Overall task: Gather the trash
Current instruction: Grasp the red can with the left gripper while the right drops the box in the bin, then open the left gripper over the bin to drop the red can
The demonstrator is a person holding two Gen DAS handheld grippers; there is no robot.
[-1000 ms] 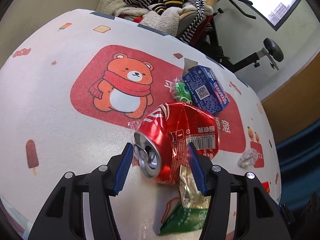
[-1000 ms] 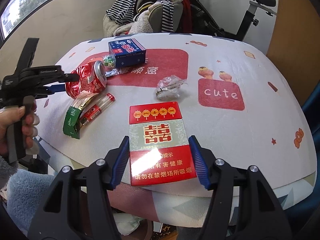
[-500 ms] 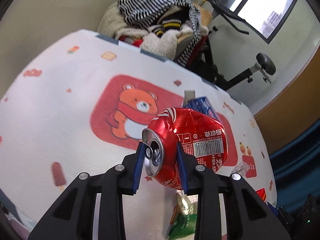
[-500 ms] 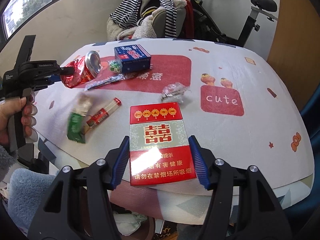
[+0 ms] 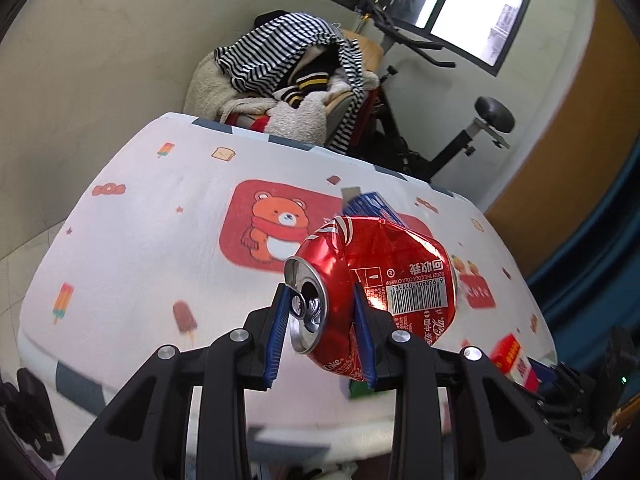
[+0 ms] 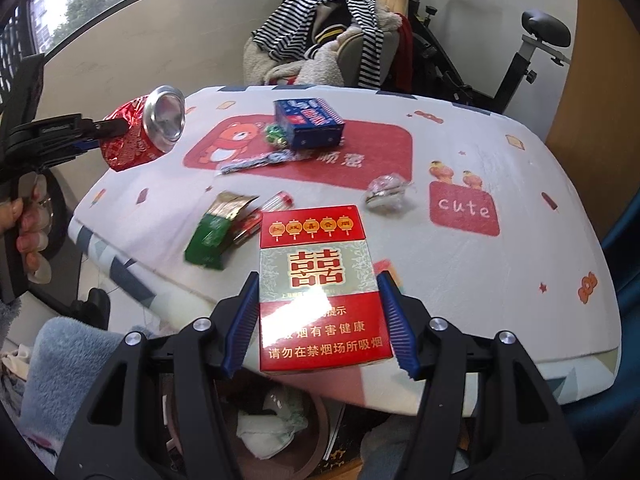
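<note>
Left gripper (image 5: 322,334) closed on crushed red aluminium cola can (image 5: 376,292), blue pads pinching the top end just behind the opened lid; jaws narrowed to roughly a third of their travel. Can held clear above white cartoon-print counter (image 5: 132,248), long axis lying crosswise to the fingers, crumpled body sticking out to the right in the left wrist view.

Right gripper (image 6: 318,318) clamped about halfway open on red-and-white rectangular cigarette carton (image 6: 318,284), pads on its 2 long sides, carton's long axis running straight out along the fingers, near end over the counter edge.

Left on counter: blue cardboard box (image 6: 308,122), green foil sachet (image 6: 212,236), crumpled clear plastic wrapper (image 6: 386,192), red-capped clear tube (image 6: 276,202).

Judged: both grippers loaded, so next move is a carry to a bin. Round container with white crumpled paper (image 6: 272,432) visible below counter edge, directly under right gripper, so right hand nearer; whether it is the bin cannot be told.
</note>
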